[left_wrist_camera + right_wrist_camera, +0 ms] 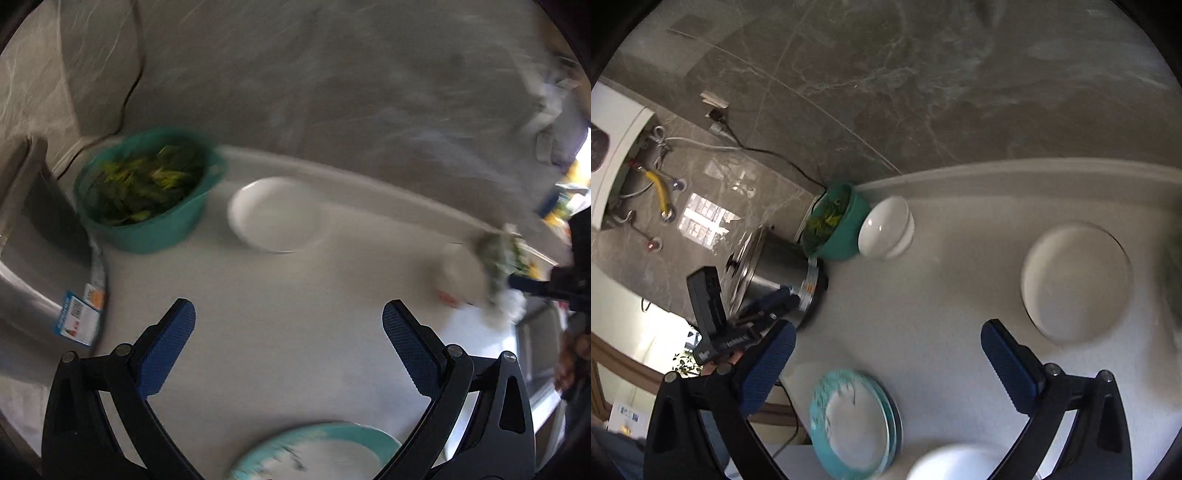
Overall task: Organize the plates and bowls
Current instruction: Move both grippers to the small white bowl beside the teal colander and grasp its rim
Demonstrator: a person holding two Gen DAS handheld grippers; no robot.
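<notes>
Hovering over counter [923,332], my left gripper [288,317] and right gripper [888,339] both wide, empty. White bowl [886,227] at back edge, white plate [1075,284], teal plates [853,424] at front edge apart; sorting barely begun, I judge.

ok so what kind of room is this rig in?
Most likely a home kitchen: a pale countertop against a marble-tiled wall, a steel cooker pot plugged in beside a green bowl of leafy vegetables, with white bowls and teal plates around.

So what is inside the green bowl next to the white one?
The green bowl holds green and yellowish leafy vegetables, filling most of it. Whatever lies beneath the leaves, and the bowl's bottom, is covered and cannot be seen. The white bowl looks empty.
</notes>
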